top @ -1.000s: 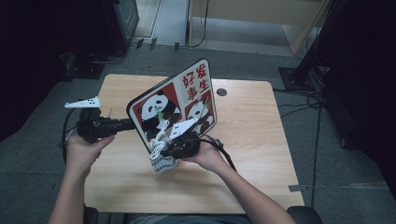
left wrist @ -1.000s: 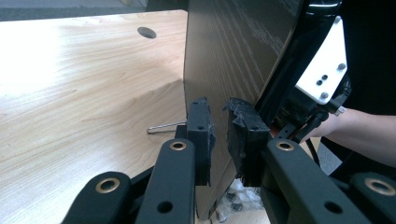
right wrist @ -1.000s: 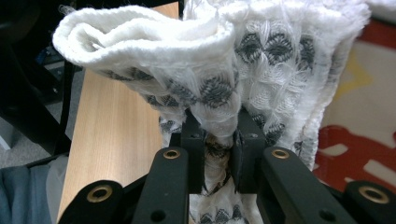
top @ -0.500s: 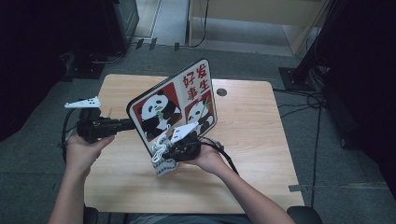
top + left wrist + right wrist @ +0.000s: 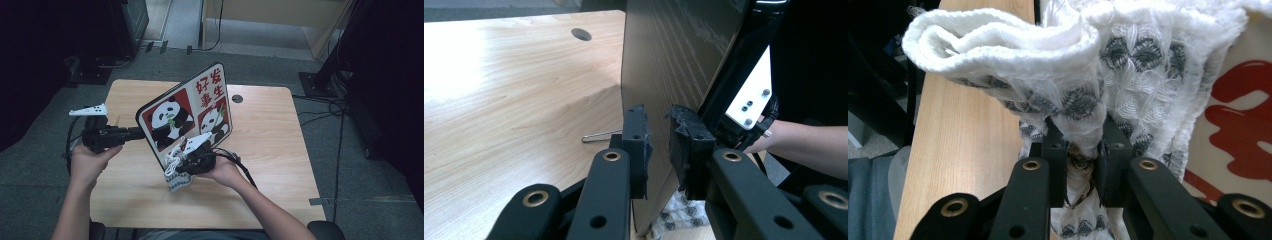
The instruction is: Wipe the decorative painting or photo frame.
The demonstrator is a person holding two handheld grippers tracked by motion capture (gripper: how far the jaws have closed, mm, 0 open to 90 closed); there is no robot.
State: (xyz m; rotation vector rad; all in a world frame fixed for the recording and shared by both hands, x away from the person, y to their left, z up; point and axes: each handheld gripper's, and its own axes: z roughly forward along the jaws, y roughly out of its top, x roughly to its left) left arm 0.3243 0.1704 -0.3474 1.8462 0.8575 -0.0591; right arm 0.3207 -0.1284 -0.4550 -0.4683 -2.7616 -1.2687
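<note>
The right gripper (image 5: 1082,150) has its jaws pinched tight on a bunched white cloth (image 5: 1058,75) patterned with grey motifs; folds of it spill up and over the jaws in the right gripper view. In the high view this right gripper (image 5: 186,162) sits at the near centre of the wooden table (image 5: 280,150), the cloth (image 5: 176,179) hanging from it just at the near lower corner of a panda board (image 5: 187,112), with the person's right hand (image 5: 225,170) wrapped around the grip.

The left gripper (image 5: 658,145) has its jaws set narrowly on either side of the board's (image 5: 674,60) dark, wood-grained back edge; one pad (image 5: 636,140) lies against the board, but I cannot tell whether the other presses it. In the high view the left gripper (image 5: 135,134) reaches in from the left to the board's left edge, held by the left hand (image 5: 90,162).

The board stands tilted on its near edge, its printed face with two pandas and red characters turned up toward the person. A thin metal rod (image 5: 601,135) lies on the table behind the board. A round hole (image 5: 237,98) sits near the table's far edge.
</note>
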